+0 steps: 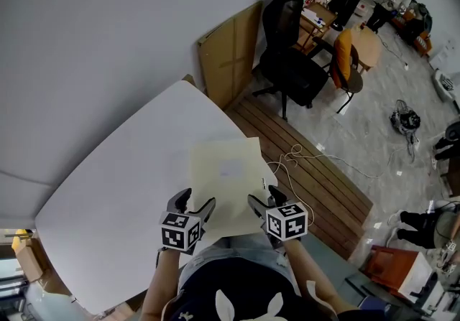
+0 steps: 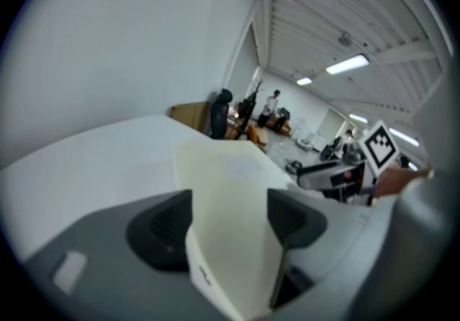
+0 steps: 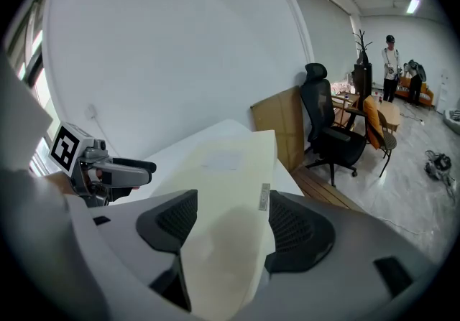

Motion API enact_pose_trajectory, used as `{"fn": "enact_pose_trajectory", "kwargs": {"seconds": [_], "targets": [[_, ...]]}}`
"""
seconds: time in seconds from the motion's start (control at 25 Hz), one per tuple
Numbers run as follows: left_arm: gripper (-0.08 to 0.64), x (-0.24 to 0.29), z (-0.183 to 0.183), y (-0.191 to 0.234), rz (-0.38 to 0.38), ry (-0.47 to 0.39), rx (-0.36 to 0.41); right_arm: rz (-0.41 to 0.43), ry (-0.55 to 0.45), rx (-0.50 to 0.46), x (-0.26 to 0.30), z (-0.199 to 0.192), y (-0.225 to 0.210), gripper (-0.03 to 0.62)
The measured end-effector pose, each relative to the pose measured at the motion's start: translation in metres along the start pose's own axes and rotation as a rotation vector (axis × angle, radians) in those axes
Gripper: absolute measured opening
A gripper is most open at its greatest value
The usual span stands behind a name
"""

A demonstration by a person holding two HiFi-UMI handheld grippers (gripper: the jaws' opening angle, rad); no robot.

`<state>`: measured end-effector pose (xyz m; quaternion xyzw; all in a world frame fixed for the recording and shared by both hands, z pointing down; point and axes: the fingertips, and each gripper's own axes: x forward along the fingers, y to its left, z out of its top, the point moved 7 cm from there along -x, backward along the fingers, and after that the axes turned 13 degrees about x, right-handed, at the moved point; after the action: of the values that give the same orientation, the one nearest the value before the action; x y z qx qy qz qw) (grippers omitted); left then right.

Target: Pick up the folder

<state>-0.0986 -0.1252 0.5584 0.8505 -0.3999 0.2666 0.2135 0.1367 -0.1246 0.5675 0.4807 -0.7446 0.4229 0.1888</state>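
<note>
The cream folder (image 1: 226,177) lay along the bench's (image 1: 115,183) right edge, at its near end. The left gripper (image 1: 199,199) and right gripper (image 1: 262,195) fingers (image 2: 162,228) stood open, with a near folder corner between each pair, unclamped. An office chair (image 1: 291,61), cardboard sheet (image 1: 230,54) and white cable (image 1: 305,154) lay well beyond the bench.

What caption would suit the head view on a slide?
Left gripper and right gripper, jaws open, straddle the near corners of a cream folder on a white table.

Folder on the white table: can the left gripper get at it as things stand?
Probably yes. The left gripper is open, with the near edge of the folder between its jaws, and nothing seems to block it.
</note>
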Motion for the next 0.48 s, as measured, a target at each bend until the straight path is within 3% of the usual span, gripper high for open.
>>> {"fn": "enact_pose_trajectory", "kwargs": {"seconds": [0.48], "targets": [[0.318, 0.009, -0.018, 0.006, 0.013, 0.052, -0.052, 0.015, 0.050, 0.112, 0.009, -0.012, -0.017, 0.287]]}}
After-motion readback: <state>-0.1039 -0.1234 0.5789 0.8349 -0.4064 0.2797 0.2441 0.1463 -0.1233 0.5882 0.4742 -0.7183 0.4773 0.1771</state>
